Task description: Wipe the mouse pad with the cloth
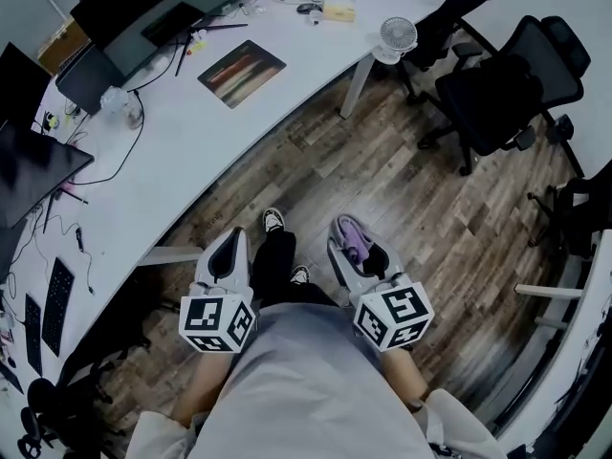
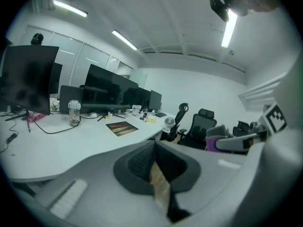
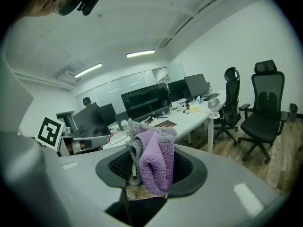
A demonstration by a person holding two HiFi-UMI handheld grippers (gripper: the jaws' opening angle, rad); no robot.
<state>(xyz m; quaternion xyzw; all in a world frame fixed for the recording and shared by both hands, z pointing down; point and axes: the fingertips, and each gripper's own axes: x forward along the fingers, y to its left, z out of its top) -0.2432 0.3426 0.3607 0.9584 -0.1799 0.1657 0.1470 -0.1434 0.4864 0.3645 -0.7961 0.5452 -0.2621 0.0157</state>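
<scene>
The mouse pad [image 1: 242, 72], dark with reddish streaks, lies flat on the curved white desk [image 1: 201, 151], far ahead of both grippers; it also shows small as the mouse pad [image 2: 122, 127] and the mouse pad [image 3: 164, 124]. My right gripper [image 1: 348, 231] is shut on a folded purple and grey cloth [image 1: 355, 241], held close to my body above the floor. The cloth [image 3: 154, 161] bulges up between that gripper's [image 3: 150, 167] jaws. My left gripper [image 1: 232, 244] hangs beside it, and this gripper [image 2: 155, 145] is shut with nothing in it.
A small white fan [image 1: 397, 36] stands at the desk's end. Black office chairs [image 1: 507, 89] stand on the wooden floor [image 1: 402, 189] to the right. Monitors [image 1: 143, 12], cables, a keyboard [image 1: 55, 304] and a clear bottle [image 2: 74, 112] are on the desk.
</scene>
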